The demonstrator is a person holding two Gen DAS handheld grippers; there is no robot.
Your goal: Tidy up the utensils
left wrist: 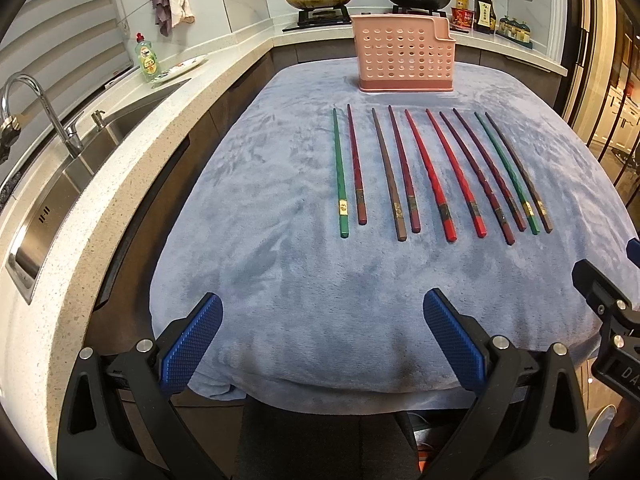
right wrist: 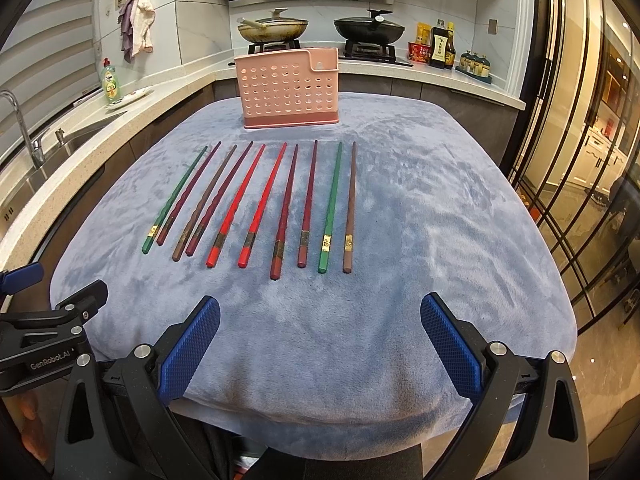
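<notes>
In the left wrist view we hold the left gripper (left wrist: 322, 340) with its blue pads spread wide and nothing between them, hovering over the near edge of the blue plush cloth (left wrist: 248, 248). Ten chopsticks (left wrist: 420, 172) lie side by side on it, thick ends toward us, tips pointing far toward the pink perforated holder (left wrist: 404, 56), which stands upright at the far side. We judge the sticks light, stiff and smooth — likely to roll or slip, so we would pinch one across its thicker, banded near end, where the soft cloth should give under the pads. To the left run a speckled counter and a steel sink (left wrist: 80, 168); far off, two pans sit on the stove. In the right wrist view the right gripper (right wrist: 320, 338) is likewise spread and empty at the near edge, the row now fanning to the left of centre and the holder beyond it. Glass-panelled doors (right wrist: 592, 184) line the right — the room is a narrow kitchen.
</notes>
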